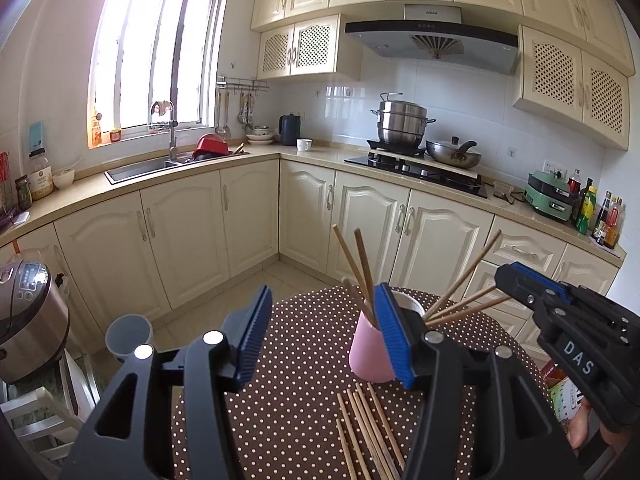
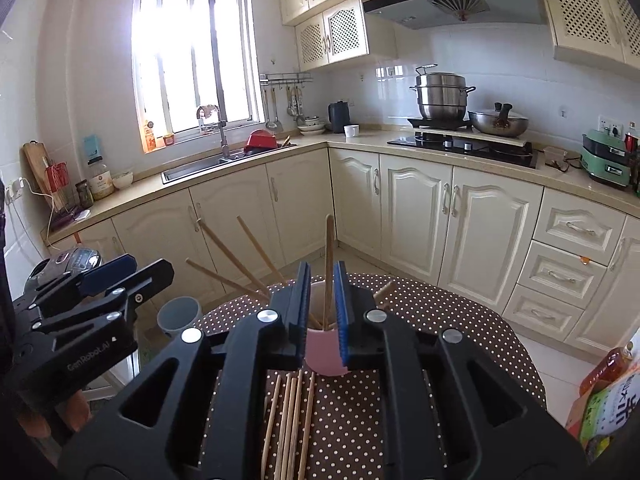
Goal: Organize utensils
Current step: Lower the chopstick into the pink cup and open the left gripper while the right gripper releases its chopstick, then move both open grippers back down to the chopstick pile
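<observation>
A smooth pink tapered cup [image 1: 370,354] stands upright on a round table covered by a brown cloth with white dots [image 1: 304,364]. Several thin wooden chopsticks [image 1: 362,264] lean in it, fanned outward. Just in front of the cup, a loose bundle of similar plain wooden sticks [image 2: 290,420] lies flat on the cloth. One upright chopstick [image 2: 329,264] is seen between the ribbed blue pads of the right gripper [image 2: 323,312], whose jaws are narrowed but do not touch it. The left gripper [image 1: 322,336] is held with jaws spread wide beside the cup.
</observation>
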Tool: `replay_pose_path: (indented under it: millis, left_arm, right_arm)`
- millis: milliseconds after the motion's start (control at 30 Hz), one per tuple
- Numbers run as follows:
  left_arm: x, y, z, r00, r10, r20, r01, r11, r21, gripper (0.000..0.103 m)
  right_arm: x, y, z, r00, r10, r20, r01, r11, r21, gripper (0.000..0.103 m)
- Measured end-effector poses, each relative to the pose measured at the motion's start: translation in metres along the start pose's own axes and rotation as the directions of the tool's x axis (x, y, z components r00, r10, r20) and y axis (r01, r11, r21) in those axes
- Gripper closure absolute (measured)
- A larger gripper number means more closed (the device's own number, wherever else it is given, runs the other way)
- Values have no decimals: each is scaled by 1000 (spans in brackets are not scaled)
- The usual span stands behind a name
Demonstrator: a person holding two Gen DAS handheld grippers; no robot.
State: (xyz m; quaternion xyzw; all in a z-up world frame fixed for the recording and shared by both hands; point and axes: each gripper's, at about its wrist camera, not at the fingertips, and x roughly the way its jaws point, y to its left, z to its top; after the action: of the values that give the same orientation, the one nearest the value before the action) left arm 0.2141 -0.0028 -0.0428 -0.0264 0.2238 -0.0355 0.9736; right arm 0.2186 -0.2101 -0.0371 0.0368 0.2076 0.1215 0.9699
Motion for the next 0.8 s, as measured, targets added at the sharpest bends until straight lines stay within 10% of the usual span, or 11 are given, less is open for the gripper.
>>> replay_pose_path:
  millis: [533,800]
  left_arm:
    - [23,0,-69,981,-30,-190,26,999,-20,50]
    - [66,-4,-116,925,-48,-376,42,999,-23,50]
  right_arm:
    - [-12,0,-67,996,8,-88,-10,1000,-23,90]
    - [13,-11,-105,981,8,-192,-6,1000,11,90]
